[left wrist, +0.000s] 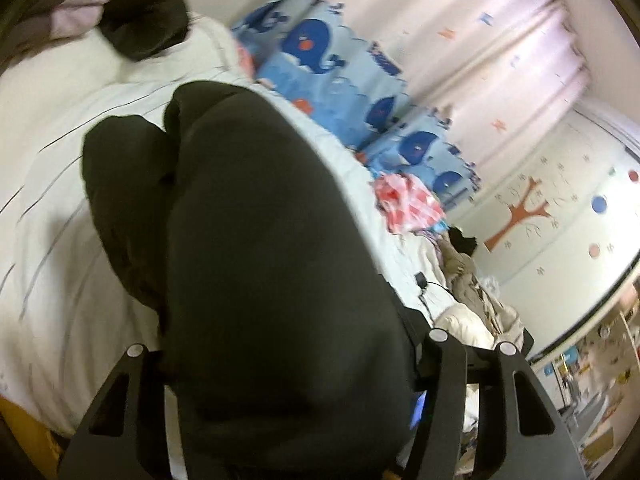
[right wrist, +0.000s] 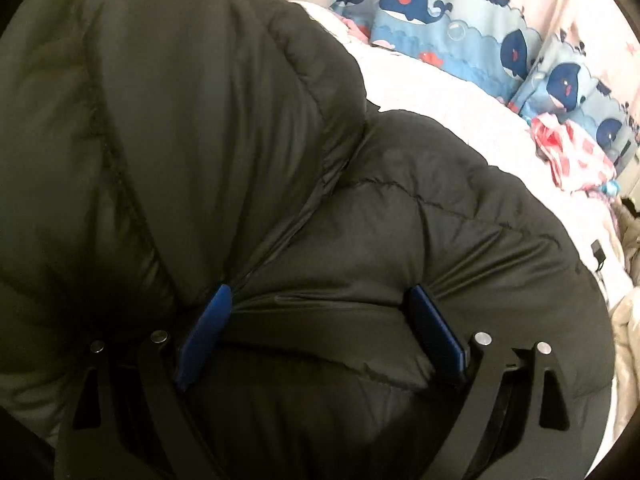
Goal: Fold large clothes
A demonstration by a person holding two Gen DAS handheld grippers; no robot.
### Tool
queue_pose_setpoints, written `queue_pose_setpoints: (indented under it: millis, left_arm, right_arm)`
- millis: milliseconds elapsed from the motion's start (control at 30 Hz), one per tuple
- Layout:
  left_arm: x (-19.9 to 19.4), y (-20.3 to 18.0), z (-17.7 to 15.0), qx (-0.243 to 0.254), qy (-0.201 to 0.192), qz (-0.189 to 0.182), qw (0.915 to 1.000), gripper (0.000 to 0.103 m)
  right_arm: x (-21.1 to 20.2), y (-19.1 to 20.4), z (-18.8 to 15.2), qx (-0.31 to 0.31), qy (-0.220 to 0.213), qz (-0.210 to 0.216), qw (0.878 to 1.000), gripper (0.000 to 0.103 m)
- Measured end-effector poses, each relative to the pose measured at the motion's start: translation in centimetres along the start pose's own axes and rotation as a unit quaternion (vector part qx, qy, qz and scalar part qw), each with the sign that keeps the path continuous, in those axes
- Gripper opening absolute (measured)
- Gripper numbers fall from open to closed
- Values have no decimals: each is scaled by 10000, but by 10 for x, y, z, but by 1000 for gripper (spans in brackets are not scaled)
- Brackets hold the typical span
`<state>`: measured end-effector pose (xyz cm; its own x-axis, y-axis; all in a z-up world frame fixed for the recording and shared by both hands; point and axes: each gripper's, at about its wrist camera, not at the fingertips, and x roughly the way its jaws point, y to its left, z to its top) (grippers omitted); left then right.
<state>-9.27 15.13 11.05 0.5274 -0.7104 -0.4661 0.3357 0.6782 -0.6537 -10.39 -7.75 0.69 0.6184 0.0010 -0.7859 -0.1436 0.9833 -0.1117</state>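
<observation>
A large black puffer jacket lies on the white bed and fills most of both views. In the left wrist view a thick fold of it sits between the fingers of my left gripper and hides the pads, so I cannot tell how the jaws stand. In the right wrist view my right gripper is open, its blue pads pressed wide apart into the jacket with quilted fabric bulging between them.
Blue whale-print pillows lean along the far side of the bed by pink curtains. A red-and-white checked cloth and a heap of pale clothes lie beyond the jacket. Another dark garment lies at the far left.
</observation>
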Motion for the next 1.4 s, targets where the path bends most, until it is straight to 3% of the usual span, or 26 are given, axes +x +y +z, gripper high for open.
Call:
queue_pose_setpoints:
  millis: [333, 433, 567, 667, 767, 900, 967, 1100, 1200, 1233, 1267, 1333, 1400]
  left_arm:
    - [52, -97, -16, 990, 376, -516, 9930, 56]
    - [70, -117, -25, 1144, 522, -617, 9901, 56]
    - [97, -138, -44, 1316, 781, -733, 9855, 56]
    - [118, -152, -60, 1420, 982, -805, 9817, 56]
    - [143, -165, -78, 1561, 1225, -848, 9764, 56]
    - [161, -180, -111, 1877, 1534, -851, 9664, 56]
    - [172, -186, -125, 2140, 1682, -807, 9589, 56]
    - [185, -200, -152, 2632, 1858, -683, 9442, 56]
    - [187, -204, -164, 2905, 1944, -580, 9351, 56]
    - [186, -204, -166, 2940, 1966, -579, 9336, 56]
    - [183, -203, -166, 2940, 1978, -578, 9333, 57]
    - [176, -203, -165, 2906, 2057, -591, 9326, 57]
    - [171, -200, -149, 2782, 2219, -774, 9313, 57]
  right_arm:
    - [-19, -30, -9, 437, 53, 628, 9971, 87]
    - [-40, -53, -18, 524, 88, 955, 9940, 87]
    - [-82, -102, -44, 1150, -123, 1348, 9841, 95]
    - [-105, -152, -67, 1777, -225, 1294, 9753, 95]
    - [-128, -215, -87, 2559, -386, 944, 9613, 95]
    - [-175, -288, -94, 3417, -1152, 431, 9317, 96]
    - [-196, -309, -81, 3466, -1503, 402, 9250, 96]
    - [-189, -322, -15, 2887, -1388, 978, 9422, 96]
    - [-160, -308, 31, 2392, -765, 1468, 9567, 96]
    - [-138, -303, 48, 2137, -362, 1604, 9630, 96]
    - [-126, -293, 52, 1961, -82, 1426, 9701, 96]
    - [-92, -277, 63, 1386, 515, 684, 9866, 96]
    - [-70, -265, 61, 955, 901, 118, 9913, 96]
